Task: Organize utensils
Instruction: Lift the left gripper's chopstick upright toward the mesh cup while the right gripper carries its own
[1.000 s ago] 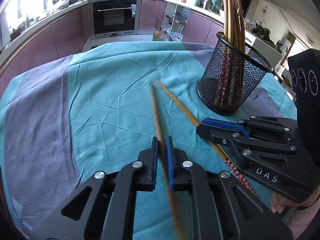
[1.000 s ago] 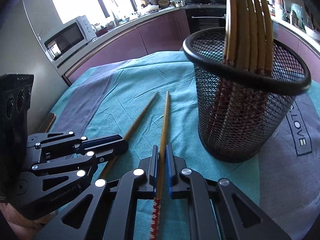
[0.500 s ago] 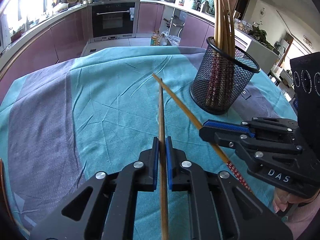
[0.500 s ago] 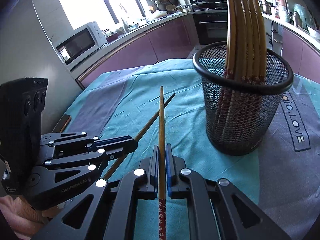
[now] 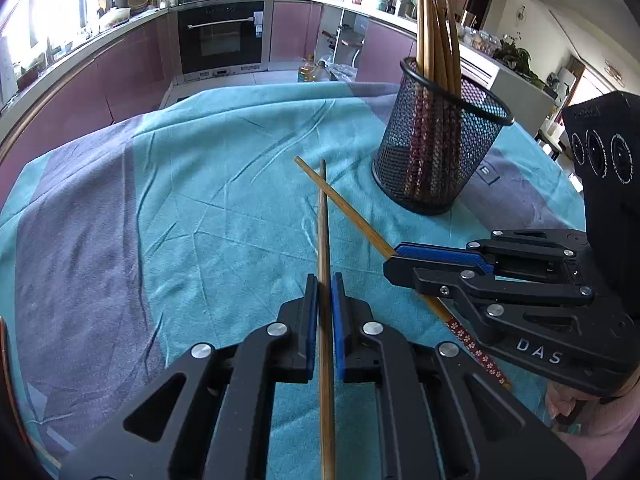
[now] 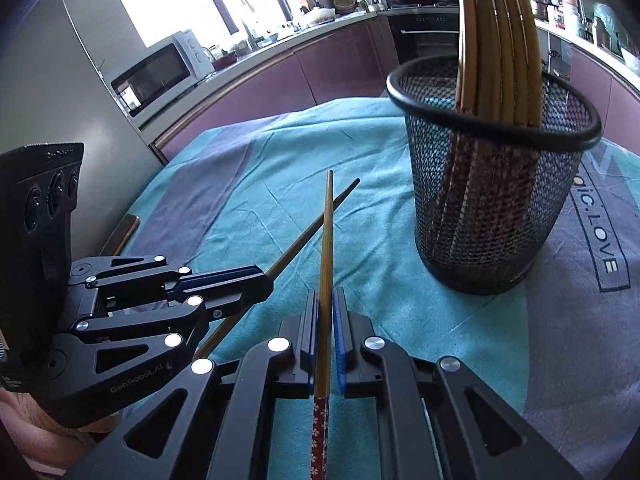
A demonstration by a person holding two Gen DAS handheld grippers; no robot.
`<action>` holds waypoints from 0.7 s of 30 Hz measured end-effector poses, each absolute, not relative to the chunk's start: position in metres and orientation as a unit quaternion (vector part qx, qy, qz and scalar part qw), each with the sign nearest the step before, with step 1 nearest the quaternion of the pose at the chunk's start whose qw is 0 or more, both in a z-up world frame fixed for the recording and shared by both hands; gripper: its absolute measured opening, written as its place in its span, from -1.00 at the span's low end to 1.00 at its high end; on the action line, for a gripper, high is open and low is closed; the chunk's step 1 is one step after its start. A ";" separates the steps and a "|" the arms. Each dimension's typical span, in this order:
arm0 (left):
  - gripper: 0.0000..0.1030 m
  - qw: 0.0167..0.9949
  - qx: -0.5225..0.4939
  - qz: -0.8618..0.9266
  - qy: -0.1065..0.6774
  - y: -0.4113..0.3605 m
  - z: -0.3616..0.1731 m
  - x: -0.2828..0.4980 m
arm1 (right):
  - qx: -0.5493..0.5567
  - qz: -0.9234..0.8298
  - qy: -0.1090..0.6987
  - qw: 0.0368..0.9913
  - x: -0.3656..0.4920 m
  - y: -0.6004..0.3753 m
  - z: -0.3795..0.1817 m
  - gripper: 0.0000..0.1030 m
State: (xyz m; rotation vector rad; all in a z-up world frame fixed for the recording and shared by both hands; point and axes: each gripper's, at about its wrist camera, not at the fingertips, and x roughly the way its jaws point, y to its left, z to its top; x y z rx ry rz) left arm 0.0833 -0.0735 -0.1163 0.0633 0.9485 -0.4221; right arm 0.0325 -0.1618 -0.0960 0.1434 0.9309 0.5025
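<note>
My left gripper (image 5: 325, 280) is shut on a plain wooden chopstick (image 5: 322, 216) that points away over the teal cloth. To its right my right gripper (image 5: 394, 254) grips a second chopstick (image 5: 352, 216) with a red flowered end; the two sticks cross near their tips. In the right wrist view my right gripper (image 6: 326, 296) is shut on that flowered chopstick (image 6: 327, 232), and the left gripper (image 6: 264, 280) holds the plain chopstick (image 6: 308, 236) from the left. A black mesh holder (image 5: 436, 152) (image 6: 492, 208) with several chopsticks stands upright to the right, beyond both grippers.
A teal and grey cloth (image 5: 200, 200) covers the round table. A kitchen counter with an oven (image 5: 220, 36) curves behind the table. A microwave (image 6: 160, 68) sits on the counter at the left. A person's hand (image 5: 580, 416) shows under the right gripper.
Both grippers have lifted their chopsticks off the cloth and drawn back from the holder. The plain chopstick has straightened in the left gripper, and the two sticks now cross near their tips.
</note>
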 end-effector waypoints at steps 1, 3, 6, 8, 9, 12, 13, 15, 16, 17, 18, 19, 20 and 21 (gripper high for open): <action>-0.85 0.867 0.032 -0.202 0.455 -0.074 -0.117 0.084 | 0.068 0.239 0.444 0.861 0.033 -0.161 -0.097 -0.85; -0.85 0.863 0.030 -0.201 0.462 -0.074 -0.121 0.087 | 0.071 0.240 0.443 0.861 0.033 -0.162 -0.098 -0.87; -0.84 0.861 0.027 -0.202 0.465 -0.075 -0.123 0.091 | 0.076 0.241 0.436 0.864 0.031 -0.164 -0.095 -0.88; -0.85 0.862 0.027 -0.200 0.465 -0.077 -0.123 0.093 | 0.078 0.242 0.430 0.866 0.030 -0.167 -0.091 -0.88; -0.85 0.863 0.026 -0.198 0.464 -0.077 -0.123 0.093 | 0.078 0.243 0.426 0.868 0.029 -0.168 -0.089 -0.88; -0.85 0.864 0.025 -0.200 0.461 -0.078 -0.121 0.092 | 0.079 0.247 0.412 0.873 0.025 -0.171 -0.081 -0.88; -0.85 0.866 0.025 -0.201 0.458 -0.077 -0.119 0.091 | 0.080 0.249 0.406 0.876 0.023 -0.172 -0.077 -0.88; -0.85 0.869 0.027 -0.202 0.450 -0.077 -0.114 0.088 | 0.080 0.252 0.399 0.878 0.021 -0.174 -0.072 -0.88; -0.85 0.871 0.027 -0.203 0.447 -0.077 -0.112 0.087 | 0.081 0.253 0.395 0.879 0.019 -0.174 -0.070 -0.88; -0.85 0.872 0.027 -0.204 0.444 -0.076 -0.109 0.086 | 0.080 0.253 0.393 0.880 0.018 -0.175 -0.069 -0.88; -0.85 0.874 0.026 -0.206 0.439 -0.076 -0.105 0.084 | 0.080 0.253 0.391 0.881 0.017 -0.176 -0.067 -0.88; -0.85 0.875 0.024 -0.208 0.436 -0.075 -0.102 0.083 | 0.082 0.253 0.387 0.883 0.016 -0.177 -0.065 -0.88; -0.85 0.877 0.023 -0.210 0.432 -0.074 -0.099 0.081 | 0.083 0.254 0.385 0.883 0.015 -0.178 -0.063 -0.88; -0.85 0.878 0.022 -0.212 0.428 -0.074 -0.096 0.080 | 0.084 0.254 0.381 0.885 0.013 -0.179 -0.061 -0.88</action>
